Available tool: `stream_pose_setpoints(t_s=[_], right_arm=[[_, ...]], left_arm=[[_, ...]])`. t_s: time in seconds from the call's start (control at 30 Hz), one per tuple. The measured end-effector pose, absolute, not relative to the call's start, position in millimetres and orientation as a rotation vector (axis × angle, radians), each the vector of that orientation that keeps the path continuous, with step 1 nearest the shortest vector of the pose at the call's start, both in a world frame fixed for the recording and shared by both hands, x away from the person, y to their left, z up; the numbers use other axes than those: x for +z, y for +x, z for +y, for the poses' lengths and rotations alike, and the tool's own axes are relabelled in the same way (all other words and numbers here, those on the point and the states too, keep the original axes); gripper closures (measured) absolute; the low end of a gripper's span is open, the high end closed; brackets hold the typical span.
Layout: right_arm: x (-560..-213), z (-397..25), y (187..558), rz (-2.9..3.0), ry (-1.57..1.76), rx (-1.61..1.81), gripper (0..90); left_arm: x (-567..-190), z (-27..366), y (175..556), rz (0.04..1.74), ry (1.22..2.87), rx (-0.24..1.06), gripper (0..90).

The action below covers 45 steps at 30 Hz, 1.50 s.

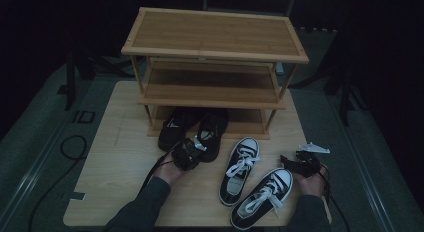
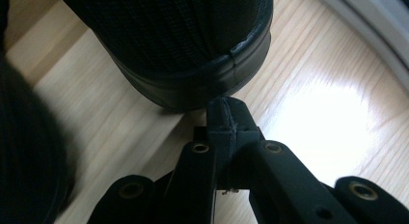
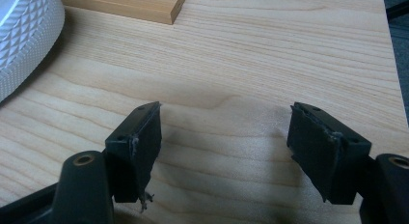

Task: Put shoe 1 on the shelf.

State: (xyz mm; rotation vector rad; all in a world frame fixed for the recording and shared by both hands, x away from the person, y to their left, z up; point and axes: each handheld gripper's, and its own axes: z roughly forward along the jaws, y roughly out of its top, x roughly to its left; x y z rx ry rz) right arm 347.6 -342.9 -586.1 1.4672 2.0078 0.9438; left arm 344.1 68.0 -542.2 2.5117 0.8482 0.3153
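Observation:
Two black shoes (image 1: 174, 128) (image 1: 212, 129) lie with their fronts under the bottom shelf of a bamboo shoe rack (image 1: 215, 52). My left gripper (image 1: 187, 153) is just in front of them. In the left gripper view its jaws (image 2: 225, 108) are shut together with nothing between them, and their tip touches the rubber rim of a black shoe (image 2: 183, 40). Two black-and-white sneakers (image 1: 240, 169) (image 1: 264, 197) lie on the table to the right. My right gripper (image 1: 300, 163) rests beside them, open (image 3: 224, 113) over bare wood.
The light wooden table (image 1: 115, 162) stands on a grey floor. The rack has three shelves; the top and middle ones are bare. A white sneaker toe (image 3: 21, 40) and the rack's base corner (image 3: 144, 7) show ahead of the right gripper. A cable (image 1: 72, 147) lies left of the table.

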Motion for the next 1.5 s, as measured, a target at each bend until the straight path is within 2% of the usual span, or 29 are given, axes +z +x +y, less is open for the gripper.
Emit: stream_pose_setpoints(t_s=[0.27, 0.5, 0.73, 1.0, 1.5], right_arm=[[-586, -343, 348, 2.011, 1.465, 0.944, 27.1], [-586, -343, 348, 2.012, 1.464, 0.943, 27.0], [-586, -342, 348, 2.013, 1.465, 0.943, 26.8], [-586, -342, 348, 2.015, 1.463, 0.943, 26.6], [-586, -342, 349, 2.020, 1.456, 0.941, 26.1]], left_arm=[[-535, 53, 346, 0.822, 2.519, 0.381, 90.0], [-544, 43, 341, 0.770, 2.557, 0.359, 90.0], [-544, 29, 340, 0.717, 2.592, 0.445, 90.0], [-533, 19, 352, 0.728, 2.570, 0.515, 90.0], [-538, 8, 387, 0.847, 2.491, 0.529, 90.0]])
